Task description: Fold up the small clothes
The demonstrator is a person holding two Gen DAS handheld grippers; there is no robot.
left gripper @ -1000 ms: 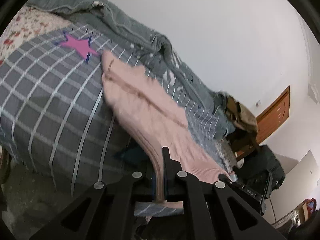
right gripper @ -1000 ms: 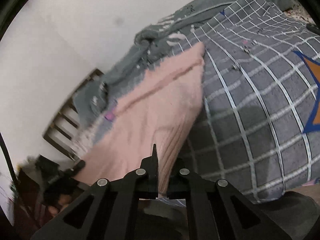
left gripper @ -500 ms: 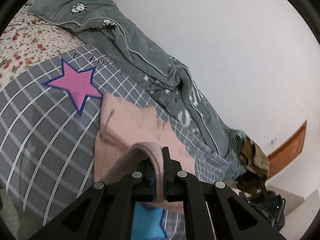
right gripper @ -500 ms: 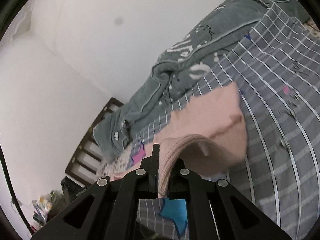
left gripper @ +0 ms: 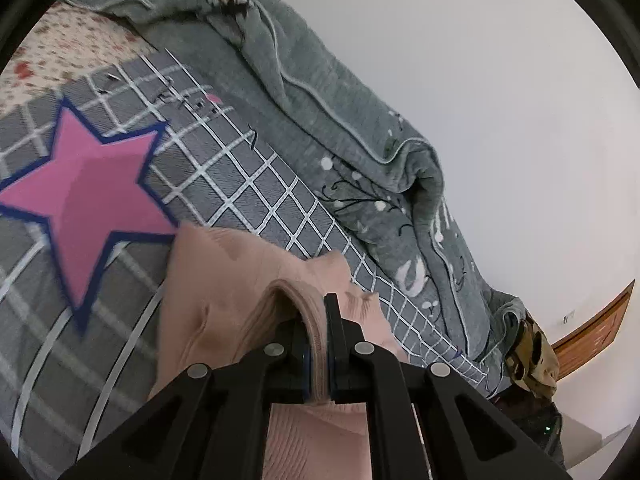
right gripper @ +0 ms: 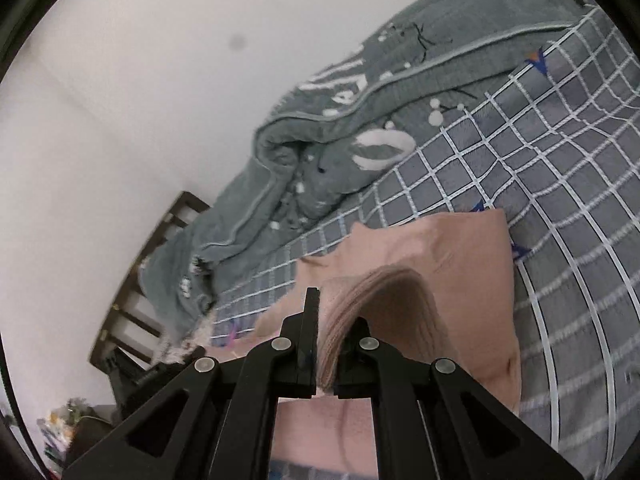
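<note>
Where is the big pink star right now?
The pink star is printed on the grey checked bedspread, at the left of the left wrist view. It sits just up and left of the pink garment.

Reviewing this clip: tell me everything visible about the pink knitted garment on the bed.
The pink knitted garment is soft, finely ribbed fabric in a pale salmon shade. Its far part lies flat on the grey checked bedcover, next to a pink star print, with one wavy edge. Its near ribbed hem arches up, pinched in the left hand-held gripper and the right hand-held gripper, both shut on it. The fabric doubles back over itself in a loose fold.
</note>
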